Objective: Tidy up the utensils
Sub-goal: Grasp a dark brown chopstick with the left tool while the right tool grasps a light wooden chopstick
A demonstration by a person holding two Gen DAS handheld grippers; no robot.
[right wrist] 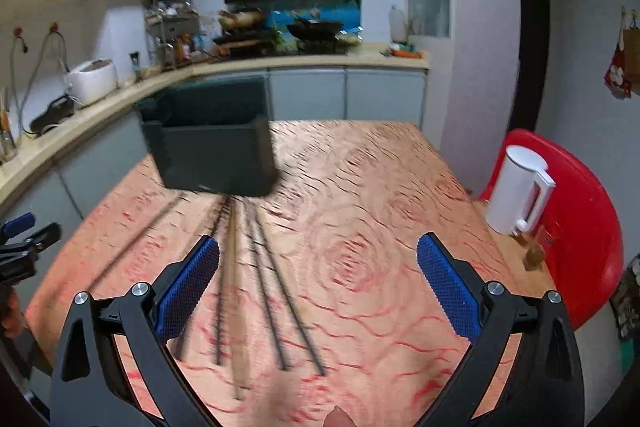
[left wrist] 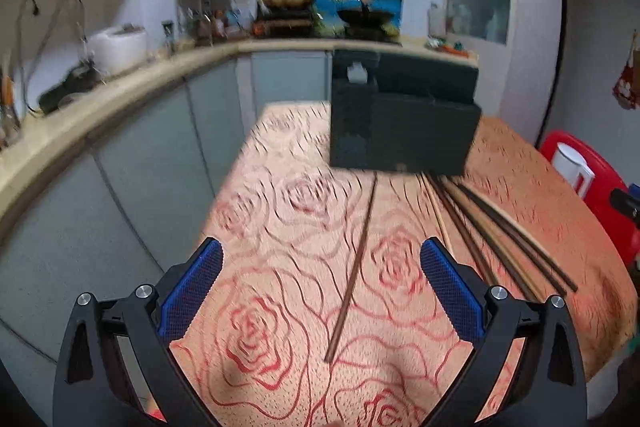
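Observation:
A black utensil holder box (left wrist: 404, 123) stands at the far side of the rose-patterned tablecloth (left wrist: 280, 267); it also shows in the right wrist view (right wrist: 212, 151). A single dark chopstick (left wrist: 354, 271) lies between my left gripper's (left wrist: 320, 291) open jaws. Several more dark chopsticks (left wrist: 504, 243) lie fanned out to its right. In the right wrist view these chopsticks (right wrist: 256, 279) lie by the left finger of my right gripper (right wrist: 318, 287), which is open and empty, above the table. The lone chopstick (right wrist: 136, 239) lies further left.
A white kettle (right wrist: 518, 195) stands at the table's right edge beside a red chair (right wrist: 580, 227). A kitchen counter (left wrist: 120, 95) with a rice cooker, racks and a wok runs behind and to the left. The left gripper (right wrist: 24, 251) shows at the right view's left edge.

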